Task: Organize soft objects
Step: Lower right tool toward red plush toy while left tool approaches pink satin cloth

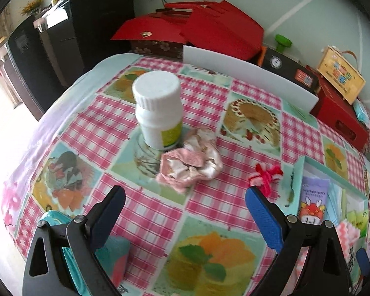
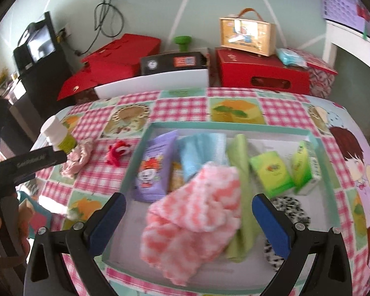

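We see both claws wide open | left claw (image 1: 185,207) near pink scrunchie (image 1: 191,166) | right claw (image 2: 188,212) over pink fluffy cloth (image 2: 192,219) in tray (image 2: 328,172)

The left gripper (image 1: 185,204) and the right gripper (image 2: 188,212) are both hovering with jaws spread wide, gripping nothing.
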A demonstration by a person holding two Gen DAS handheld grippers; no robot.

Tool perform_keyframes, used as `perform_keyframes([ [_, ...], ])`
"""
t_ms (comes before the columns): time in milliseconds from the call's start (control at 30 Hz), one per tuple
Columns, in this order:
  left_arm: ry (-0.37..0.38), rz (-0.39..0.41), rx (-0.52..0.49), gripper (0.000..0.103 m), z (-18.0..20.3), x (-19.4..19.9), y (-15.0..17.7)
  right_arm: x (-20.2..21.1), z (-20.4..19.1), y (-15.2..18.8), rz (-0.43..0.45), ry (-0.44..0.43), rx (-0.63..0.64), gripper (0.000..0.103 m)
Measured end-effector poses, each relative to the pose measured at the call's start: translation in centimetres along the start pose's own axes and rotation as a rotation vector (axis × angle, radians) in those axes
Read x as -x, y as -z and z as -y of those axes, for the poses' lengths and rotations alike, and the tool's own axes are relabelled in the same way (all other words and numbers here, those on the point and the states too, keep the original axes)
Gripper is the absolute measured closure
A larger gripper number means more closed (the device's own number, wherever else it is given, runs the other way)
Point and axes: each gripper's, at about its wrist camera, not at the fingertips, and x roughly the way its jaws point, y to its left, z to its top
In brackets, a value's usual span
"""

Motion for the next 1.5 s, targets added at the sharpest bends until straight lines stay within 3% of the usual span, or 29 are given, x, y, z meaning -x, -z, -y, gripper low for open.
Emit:
perform_keyframes([
  [400,0.008,0.016,0.051,0.005,-1.5,-1.0,-1.1,-1.8,-4.3,-0.2,-0.011,-0.067,0.051,0.0],
  [767,0.044,0.075,0.039,0.005,-1.3,-1.4,-1.7,-3.1,-5.4,-0.3,0.003,-0.103,0.058,0.0],
  [1067,0.07,0.06,0.068,0.005,-2.0,-2.3,-2.5,-4.2,-5.6,-0.3,-0.023,-0.147,0.04,0.0],
  [1200,0.08,0.045,0.073,0.005,-2.2,-2.8,-2.6,-4.3,-6.3,-0.7,-0.023,-0.126,0.06,0.0],
  [1500,0.065,-0.014,0.001,0.005,-1.2,-4.4,-2.9,-5.3,-6.6,-2.1,-0.041,-0.128,0.078,0.0],
])
